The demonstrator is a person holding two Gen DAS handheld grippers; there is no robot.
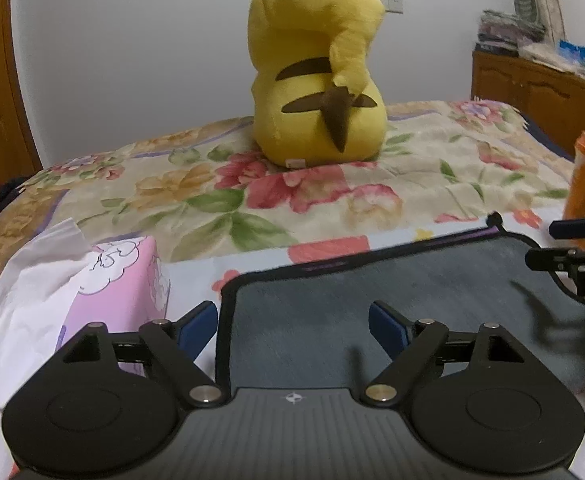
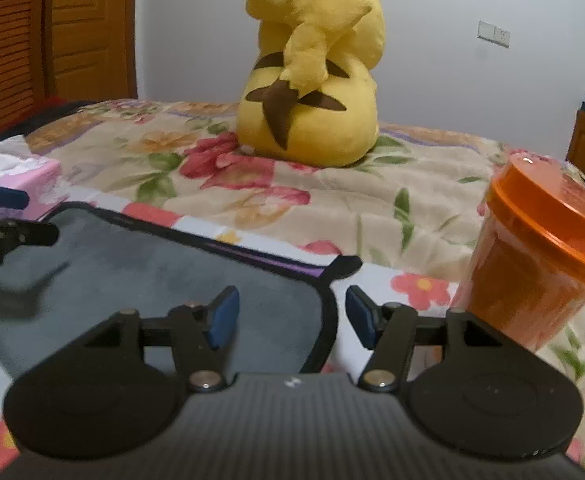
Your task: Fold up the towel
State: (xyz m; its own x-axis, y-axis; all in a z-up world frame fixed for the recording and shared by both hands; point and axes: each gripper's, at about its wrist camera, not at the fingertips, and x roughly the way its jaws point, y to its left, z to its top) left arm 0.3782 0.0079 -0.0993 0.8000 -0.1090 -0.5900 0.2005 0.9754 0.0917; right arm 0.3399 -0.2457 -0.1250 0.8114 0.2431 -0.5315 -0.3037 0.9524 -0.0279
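Note:
A dark grey towel (image 1: 372,300) with black edging lies flat on the floral bedspread; it also shows in the right wrist view (image 2: 164,280). My left gripper (image 1: 292,328) is open and straddles the towel's left edge, one blue pad off the towel and one over it. My right gripper (image 2: 292,320) is open and straddles the towel's right edge near its far right corner loop (image 2: 346,266). Each gripper's fingers appear at the edge of the other's view: the right gripper (image 1: 564,244) and the left gripper (image 2: 12,216). Neither holds anything.
A yellow Pikachu plush (image 1: 316,64) sits on the bed beyond the towel. A pink tissue box (image 1: 112,280) with white tissue stands left of the towel. An orange lidded jar (image 2: 540,256) stands right of it. A wooden dresser (image 1: 540,88) is at far right.

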